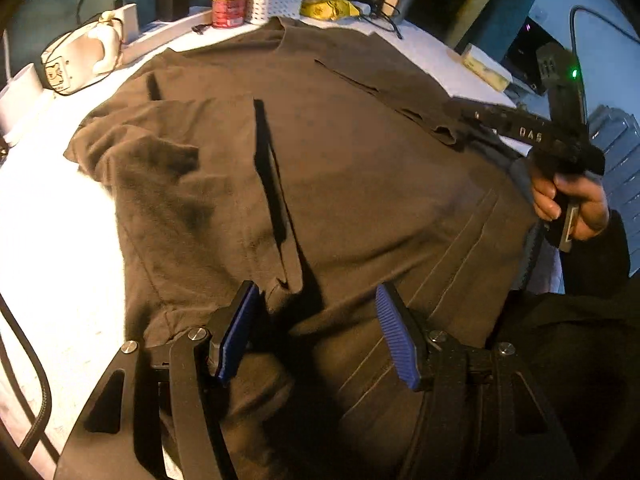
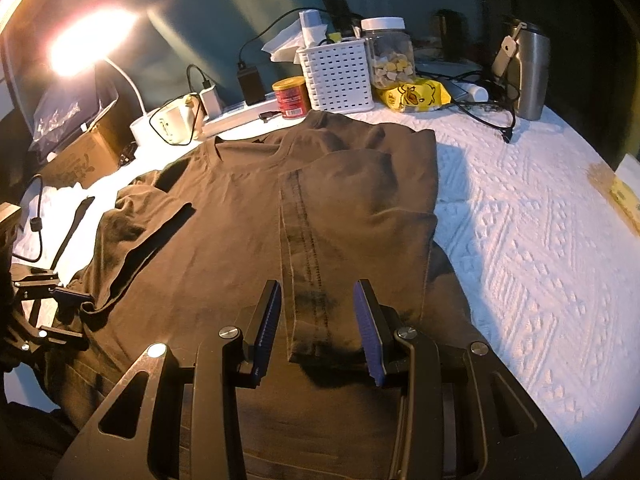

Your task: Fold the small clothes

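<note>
A brown T-shirt (image 1: 352, 168) lies flat on the white bedspread (image 1: 52, 240), its collar at the far side. Its right side is folded over the middle, with the stitched hem strip running toward me in the right wrist view (image 2: 304, 240). Its left sleeve is rumpled and folded inward (image 2: 132, 224). My left gripper (image 1: 316, 320) is open just above the shirt's near left part, holding nothing. My right gripper (image 2: 316, 316) is open with its pads either side of the folded hem's near end, not closed on it. It also shows at the right of the left wrist view (image 1: 540, 136).
At the far edge stand a white perforated basket (image 2: 340, 80), a red can (image 2: 292, 98), a clear jar (image 2: 390, 54), a yellow bag (image 2: 416, 96), a steel flask (image 2: 528, 72), chargers, cables and a lit lamp (image 2: 92, 40). A cardboard box (image 2: 76, 160) sits far left.
</note>
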